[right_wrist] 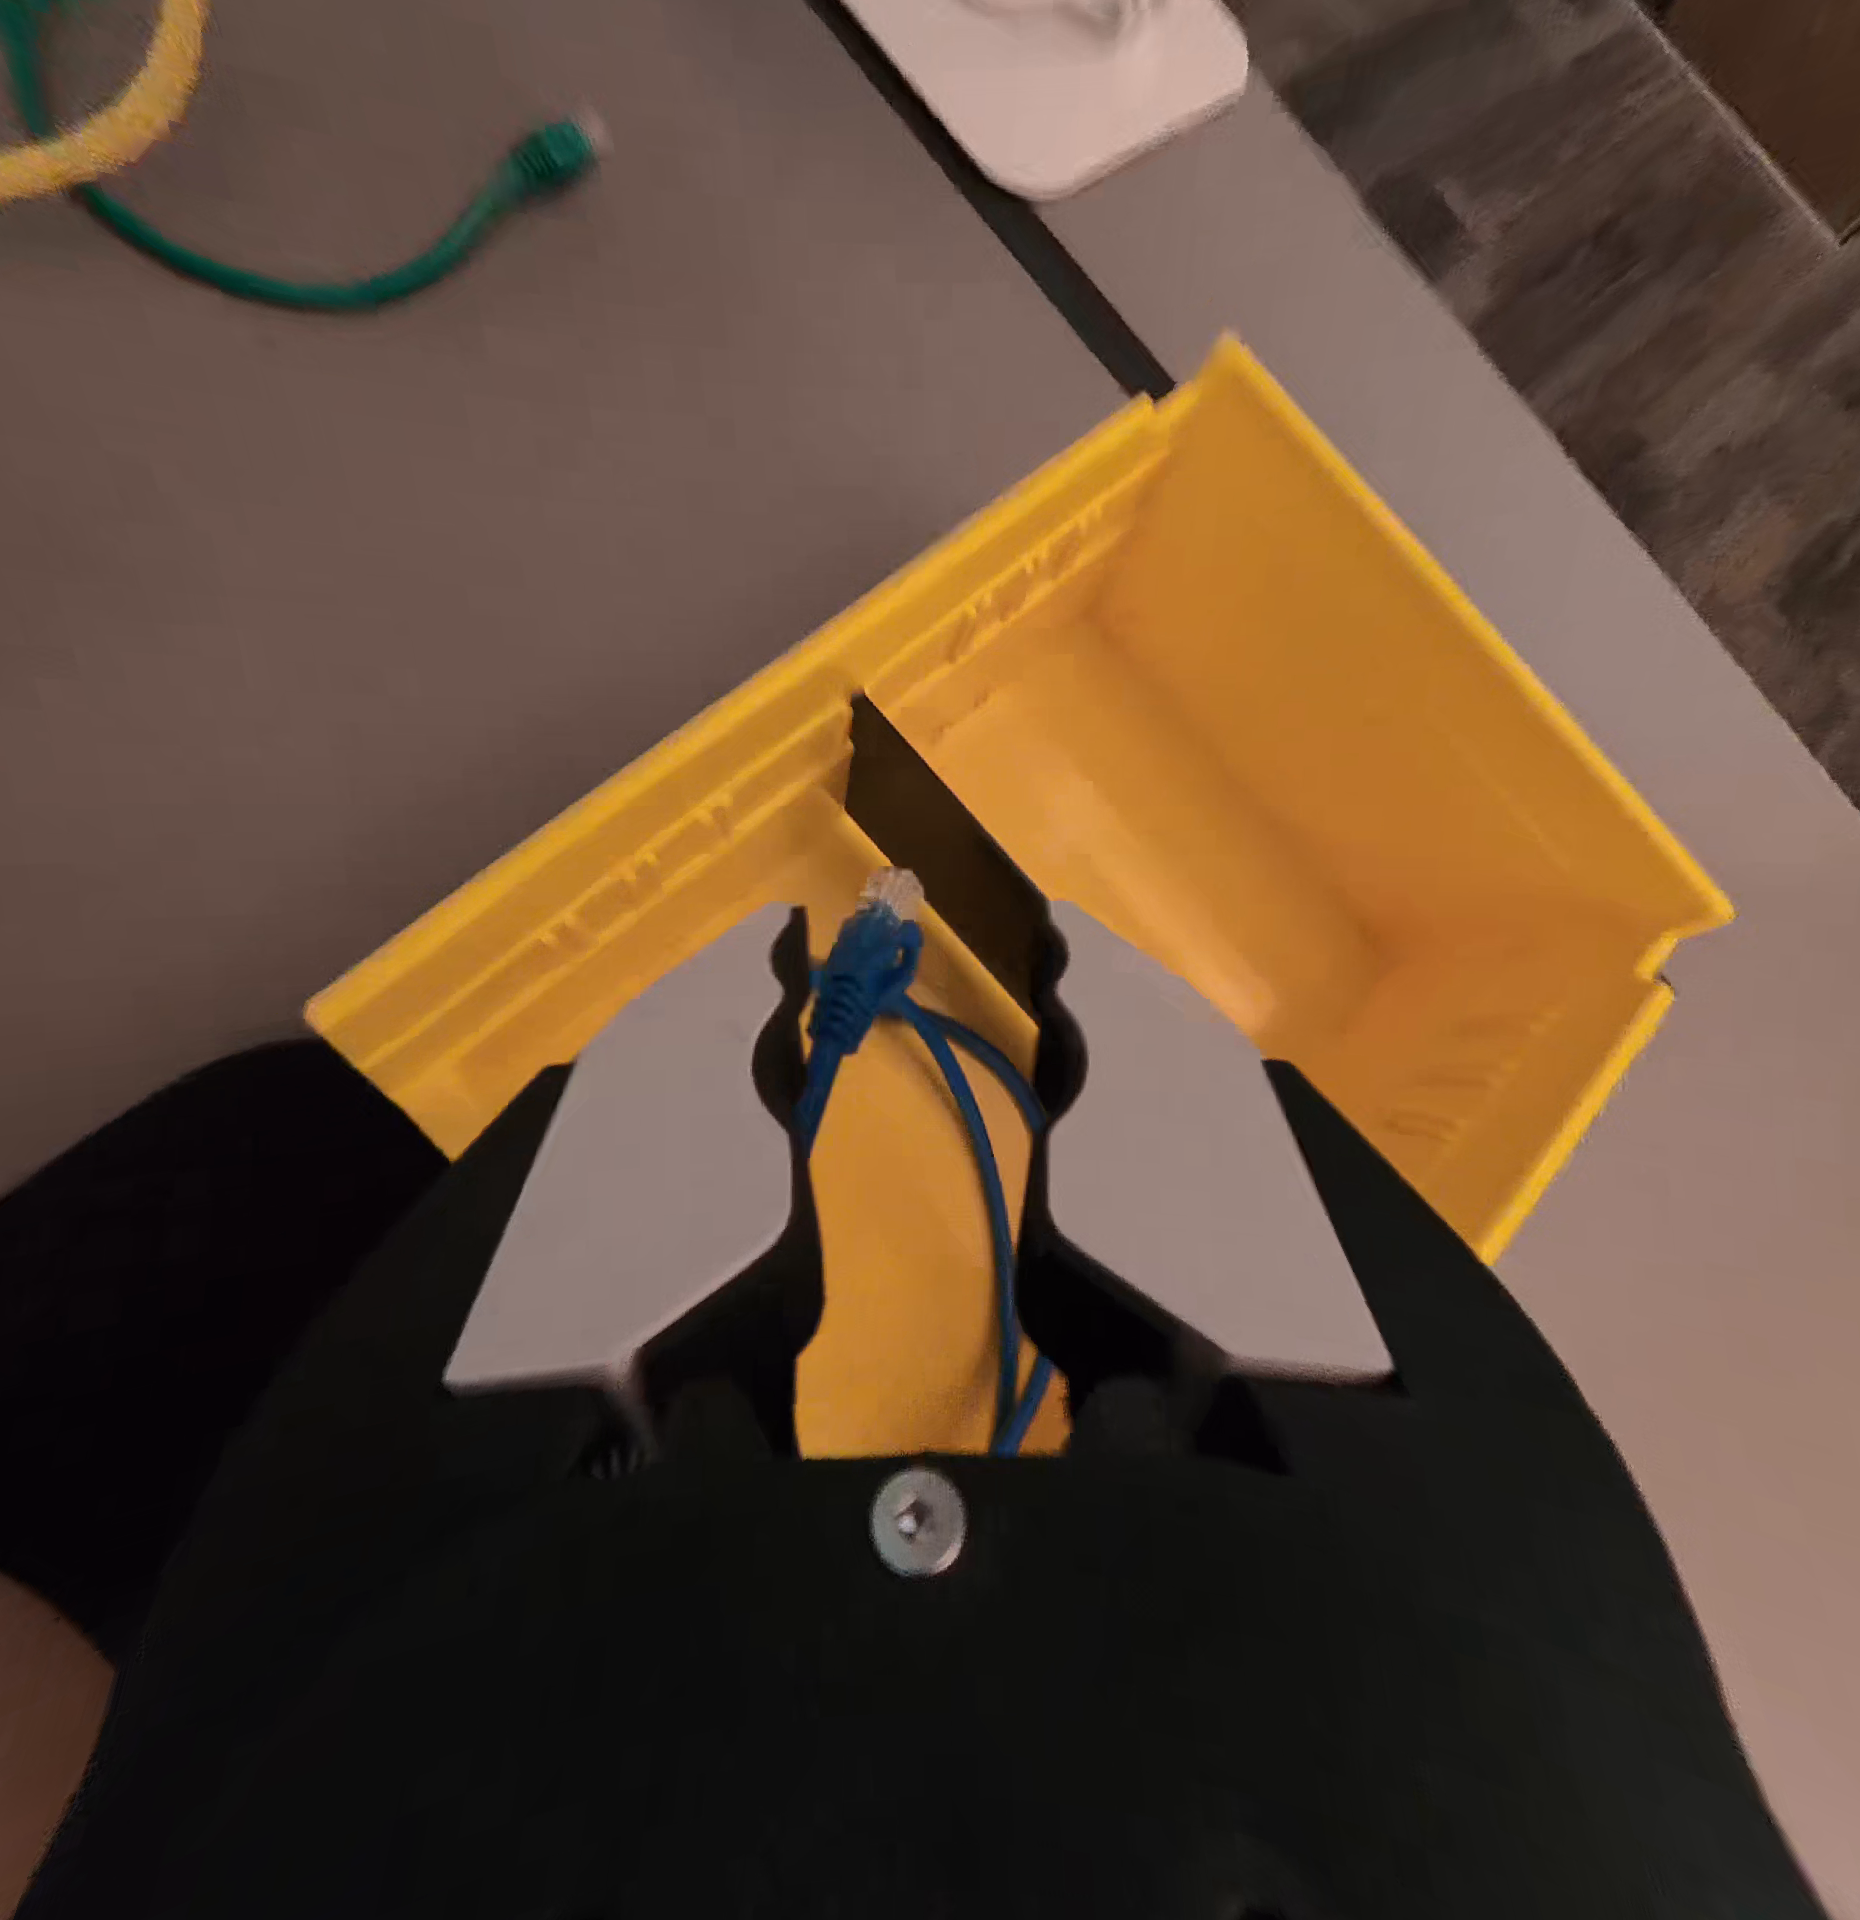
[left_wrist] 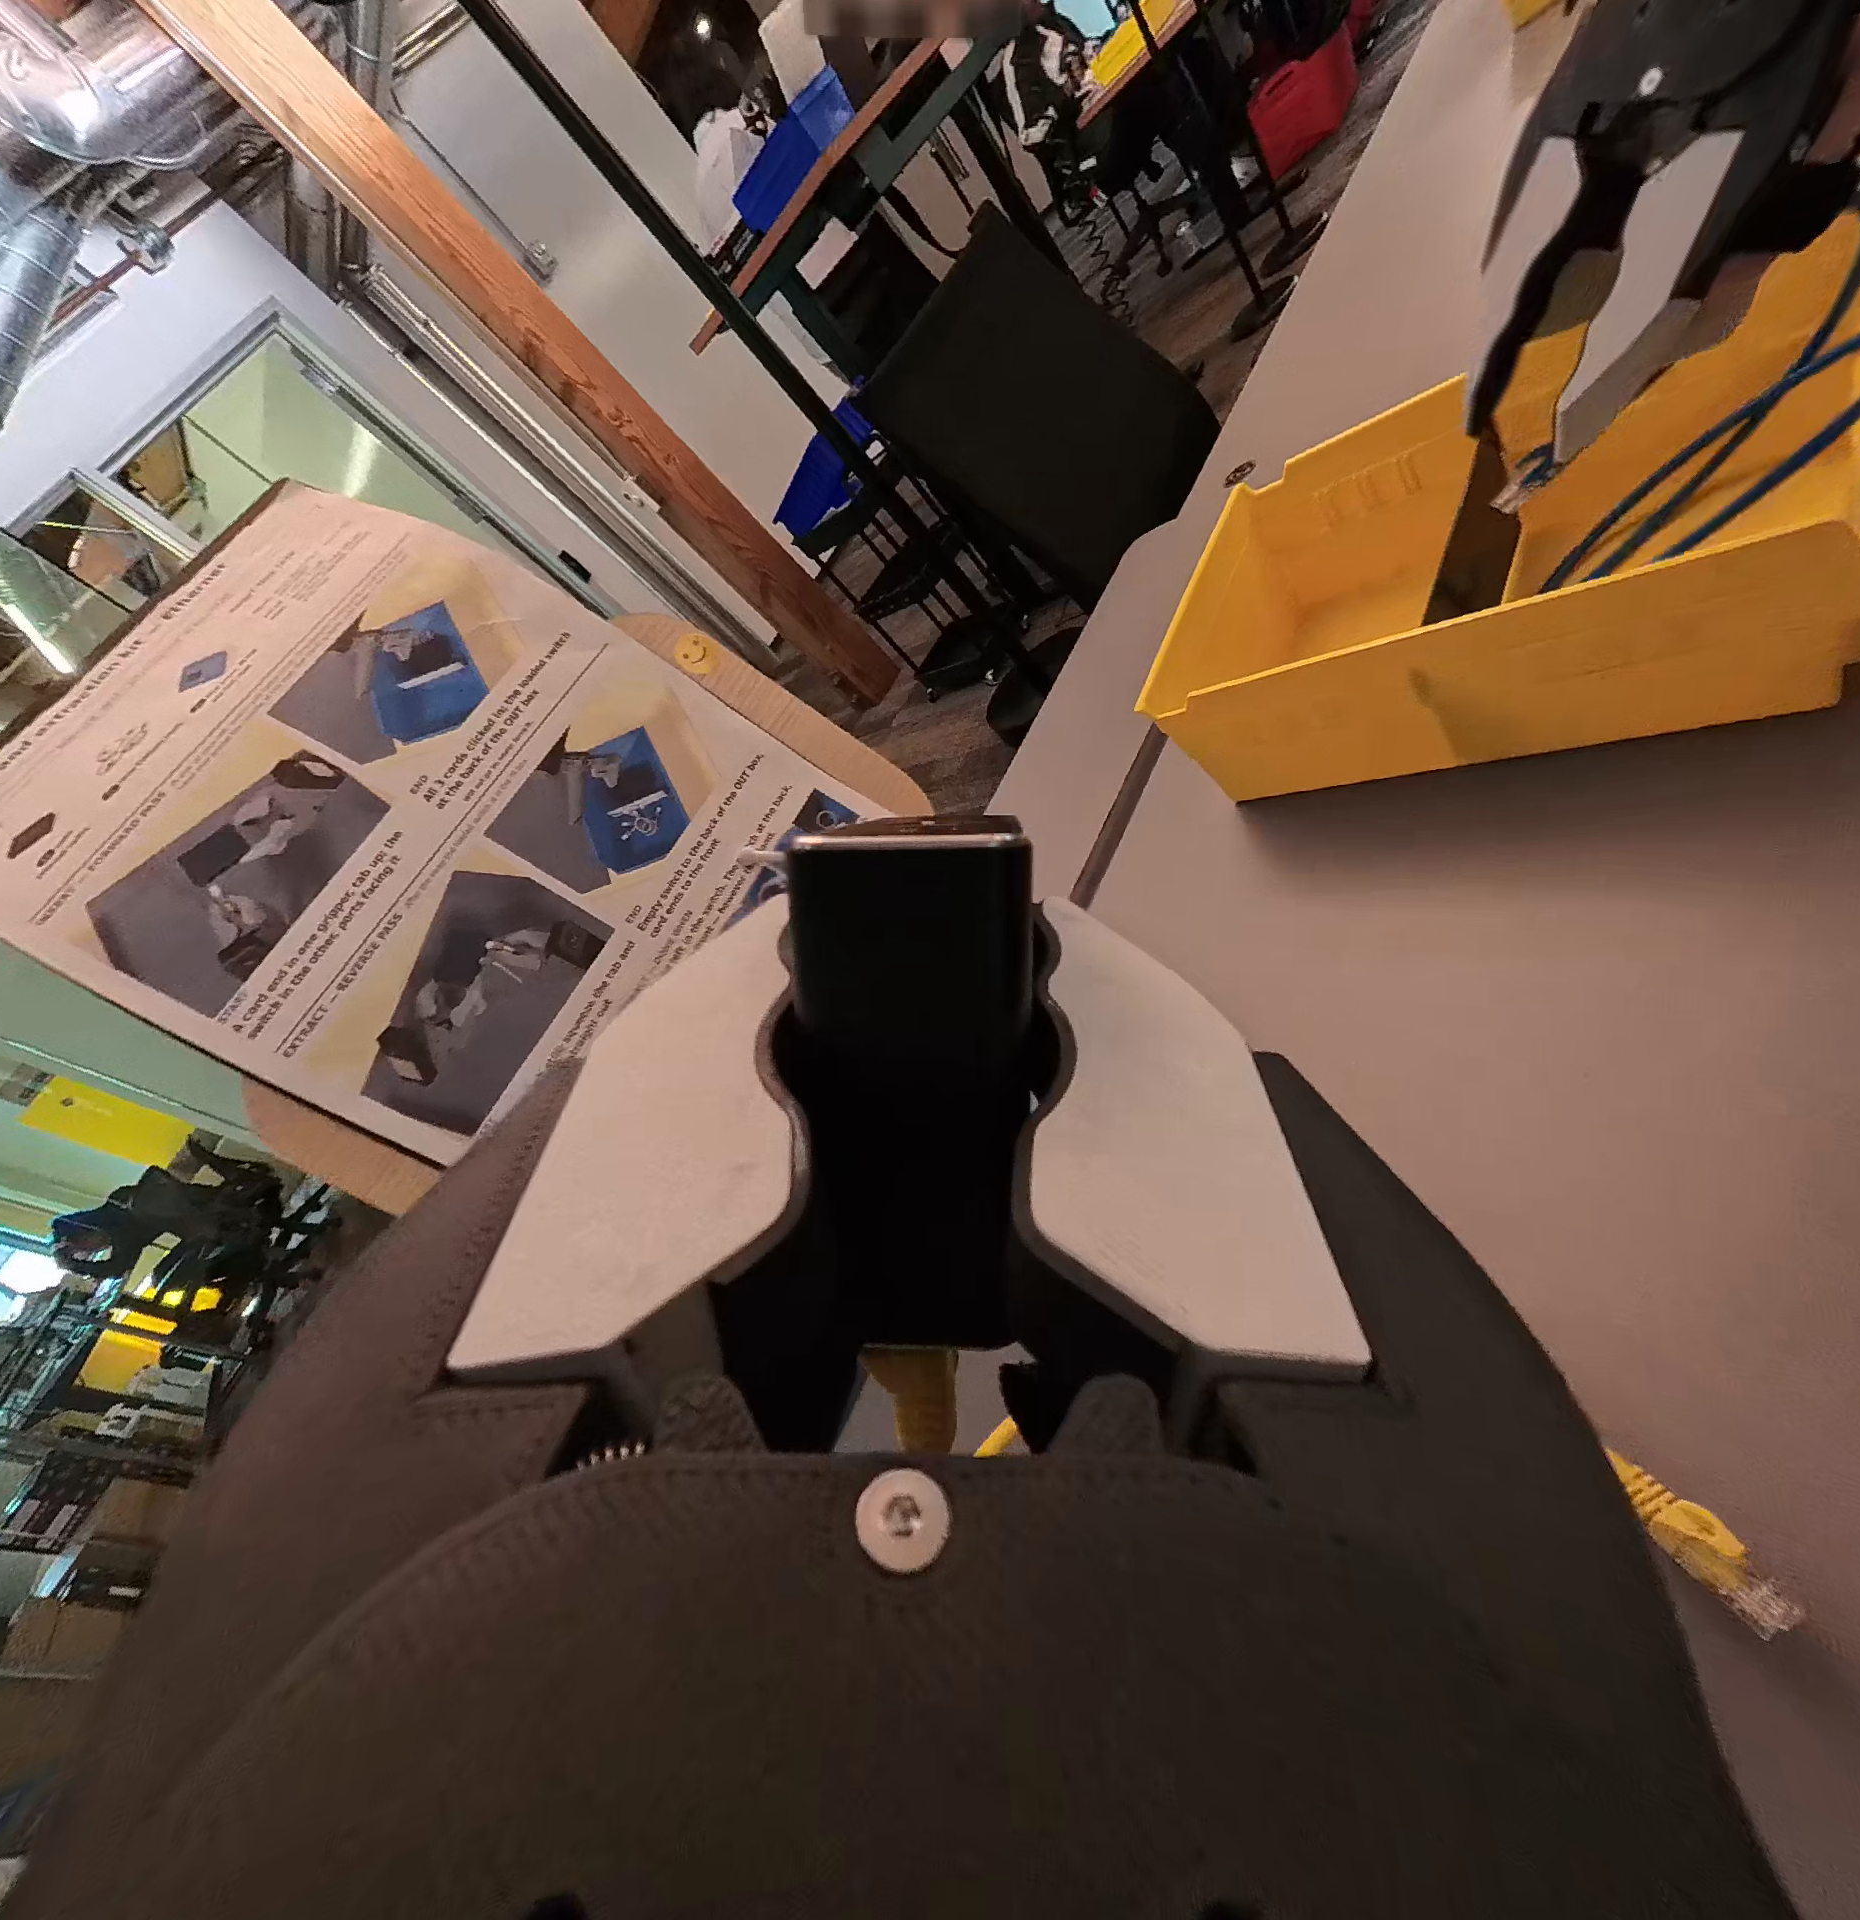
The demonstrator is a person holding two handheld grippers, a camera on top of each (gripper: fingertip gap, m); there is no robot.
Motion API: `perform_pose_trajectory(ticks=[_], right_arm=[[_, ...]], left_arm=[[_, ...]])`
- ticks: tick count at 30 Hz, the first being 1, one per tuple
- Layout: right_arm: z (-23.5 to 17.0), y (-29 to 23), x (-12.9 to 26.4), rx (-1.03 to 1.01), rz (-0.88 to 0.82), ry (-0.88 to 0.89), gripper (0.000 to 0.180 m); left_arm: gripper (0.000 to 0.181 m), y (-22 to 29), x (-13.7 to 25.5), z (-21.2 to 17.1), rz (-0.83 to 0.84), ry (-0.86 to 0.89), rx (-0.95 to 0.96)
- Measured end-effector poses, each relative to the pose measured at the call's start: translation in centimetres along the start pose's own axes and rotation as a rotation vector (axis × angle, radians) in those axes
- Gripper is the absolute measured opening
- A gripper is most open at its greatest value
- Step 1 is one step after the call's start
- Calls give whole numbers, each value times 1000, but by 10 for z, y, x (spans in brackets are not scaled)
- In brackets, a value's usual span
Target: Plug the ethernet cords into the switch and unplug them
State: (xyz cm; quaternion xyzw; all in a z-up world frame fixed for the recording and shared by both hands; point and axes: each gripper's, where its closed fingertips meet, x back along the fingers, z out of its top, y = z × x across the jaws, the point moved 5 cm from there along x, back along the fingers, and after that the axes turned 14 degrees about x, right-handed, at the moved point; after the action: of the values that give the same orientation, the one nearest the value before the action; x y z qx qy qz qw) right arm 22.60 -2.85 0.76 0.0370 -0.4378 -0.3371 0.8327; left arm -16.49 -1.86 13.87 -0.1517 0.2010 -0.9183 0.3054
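Above the yellow bin (right_wrist: 1321, 748), the right gripper (right_wrist: 921, 935) apparently pinches the blue cord (right_wrist: 864, 966); left gripper (left_wrist: 910, 935) clamps the black switch (left_wrist: 910, 935).

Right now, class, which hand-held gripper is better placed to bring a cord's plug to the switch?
The right hand-held gripper: the blue ethernet cord's clear plug sits between its fingertips, above the yellow plastic bin. The left hand-held gripper is occupied, clamping the black box-shaped switch.
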Motion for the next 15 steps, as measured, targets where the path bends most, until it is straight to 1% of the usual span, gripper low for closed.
perform_pose_trajectory(ticks=[1,3,7,9,11,13,15], right_arm=[[8,-4,3,-12,25,52,46],[19,-13,8,-7,87,117,46],[29,-21,15,61,85,116,46],[46,-26,20,140,56,160,46],[77,-35,26,253,29,264,50],[118,-49,28,387,-13,392,54],[161,-62,26,506,-112,501,58]], left_arm=[[37,2,-1,0,-13,-4,2],[39,6,-3,0,-32,-7,4],[37,12,-6,0,-52,-15,-2],[37,15,-7,1,-75,-10,16],[36,17,-8,3,-113,4,63],[37,20,-9,4,-173,17,122],[37,22,-11,5,-211,17,189]])
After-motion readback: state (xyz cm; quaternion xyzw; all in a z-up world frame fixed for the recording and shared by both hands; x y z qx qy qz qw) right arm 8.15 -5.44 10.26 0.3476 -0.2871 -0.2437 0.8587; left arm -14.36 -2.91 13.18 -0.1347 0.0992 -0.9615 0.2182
